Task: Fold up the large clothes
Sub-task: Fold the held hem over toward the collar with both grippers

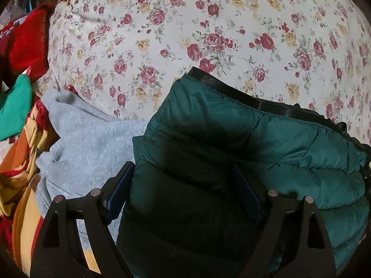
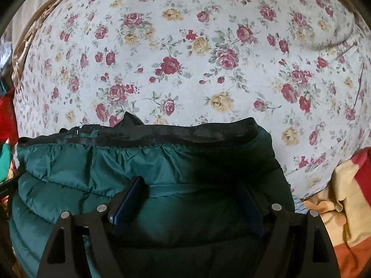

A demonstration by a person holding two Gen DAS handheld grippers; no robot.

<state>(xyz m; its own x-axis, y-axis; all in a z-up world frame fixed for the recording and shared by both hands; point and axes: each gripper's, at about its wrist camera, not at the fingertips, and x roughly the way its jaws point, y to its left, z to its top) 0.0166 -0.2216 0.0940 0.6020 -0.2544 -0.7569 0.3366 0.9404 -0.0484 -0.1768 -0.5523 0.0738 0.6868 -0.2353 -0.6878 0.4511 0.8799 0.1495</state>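
Note:
A dark green quilted puffer jacket [image 1: 266, 148] with a black hem band lies bundled on a floral bedsheet [image 1: 185, 27]. My left gripper [image 1: 183, 171] has its jaws wide apart around a thick fold of the jacket's left end, pads against the padding. In the right wrist view the same jacket [image 2: 129, 164] fills the lower frame on the sheet [image 2: 185, 46]. My right gripper [image 2: 192, 185] likewise straddles a thick fold of it, jaws wide and pressed into the fabric.
A grey sweatshirt [image 1: 90, 143] lies left of the jacket. Red, green and orange-yellow clothes [image 1: 20, 125] are piled at the far left. A yellow, orange and red striped cloth [image 2: 343, 199] lies right of the jacket.

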